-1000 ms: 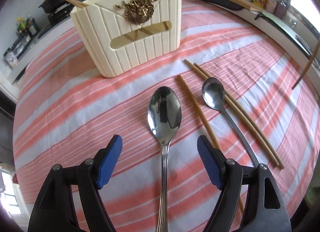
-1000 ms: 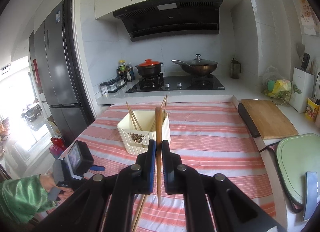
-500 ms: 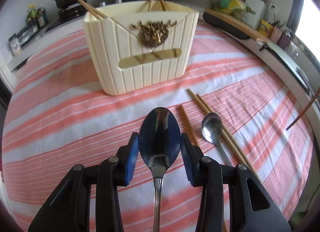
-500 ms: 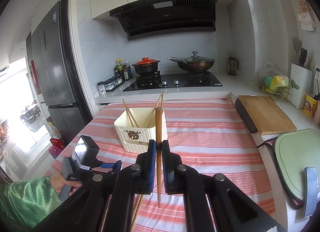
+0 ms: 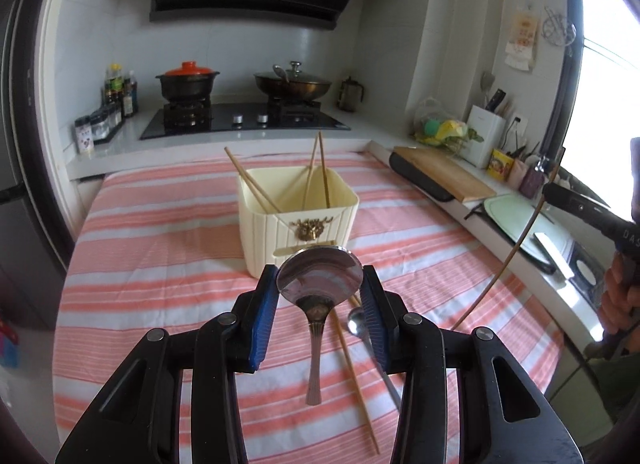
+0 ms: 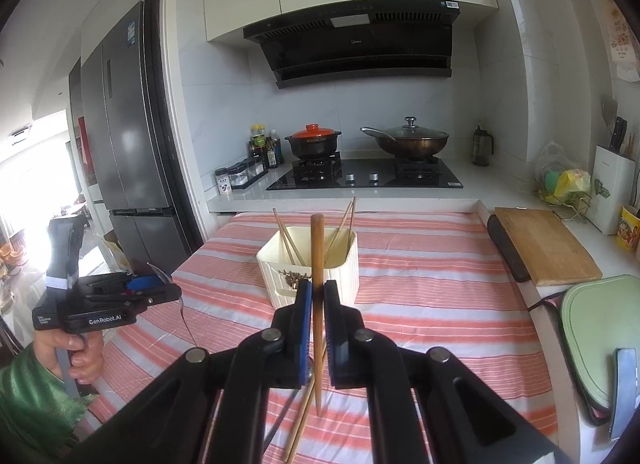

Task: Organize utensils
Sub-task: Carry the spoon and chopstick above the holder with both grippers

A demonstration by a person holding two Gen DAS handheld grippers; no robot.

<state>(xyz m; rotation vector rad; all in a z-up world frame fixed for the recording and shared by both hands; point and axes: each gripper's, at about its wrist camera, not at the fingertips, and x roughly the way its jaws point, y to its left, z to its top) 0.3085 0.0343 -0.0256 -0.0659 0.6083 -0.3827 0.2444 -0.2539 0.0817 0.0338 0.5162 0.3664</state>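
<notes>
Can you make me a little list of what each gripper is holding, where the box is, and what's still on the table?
left gripper: shut on the big spoon, lifted off the cloth
right gripper: shut on one chopstick, upright
cream box: on the striped tablecloth, four chopsticks inside
still on table: small spoon, chopsticks

A table [image 5: 160,248] is covered by a red-and-white striped cloth [image 5: 420,240]. On it a cream utensil holder [image 5: 296,220] is placed; nearer, a small spoon [image 5: 358,324] and chopsticks [image 5: 356,380] are laid.
</notes>
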